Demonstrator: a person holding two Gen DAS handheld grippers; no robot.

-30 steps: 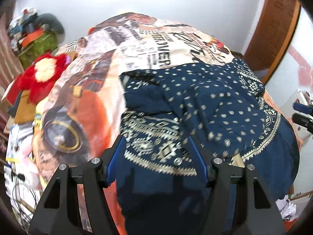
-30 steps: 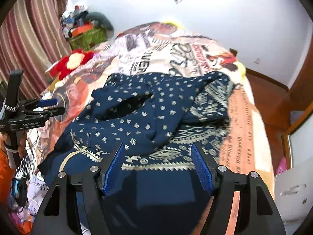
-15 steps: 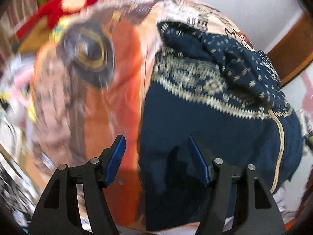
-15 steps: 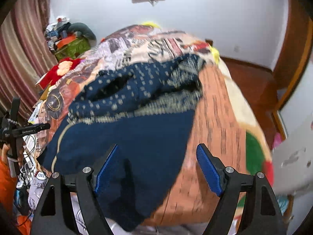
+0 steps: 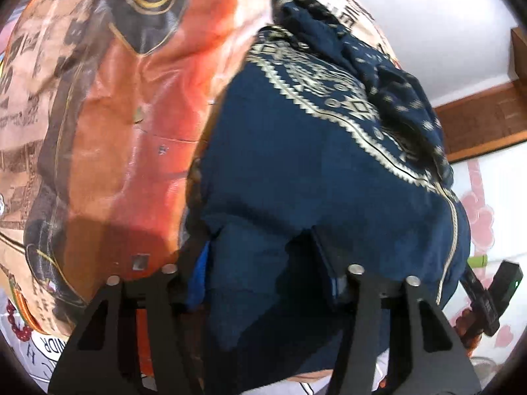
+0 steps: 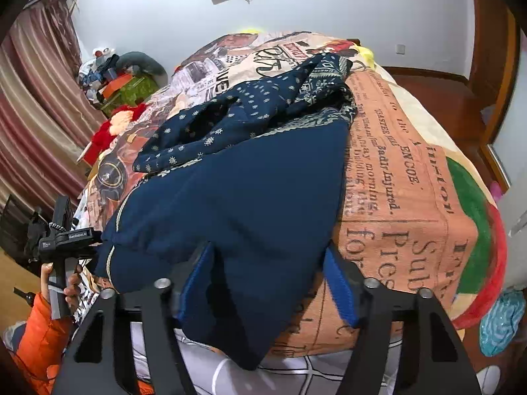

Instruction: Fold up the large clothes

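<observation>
Both claws were closing over the near hem of a navy patterned garment (image 6: 250, 197): the left gripper (image 5: 263, 273) and the right gripper (image 6: 266, 273) each had cloth between its jaws, though a firm pinch could not be told. Left to right stood striped curtains (image 6: 36, 105), a heap of clutter (image 6: 115, 72), a red plush toy (image 6: 112, 125) and the printed bedspread (image 6: 395, 181). The garment lay lengthwise on the bed, running from the near edge toward the far wall.

Bright, even room light – left view motion-blurred, fisheye edges w/ dark vignette
</observation>
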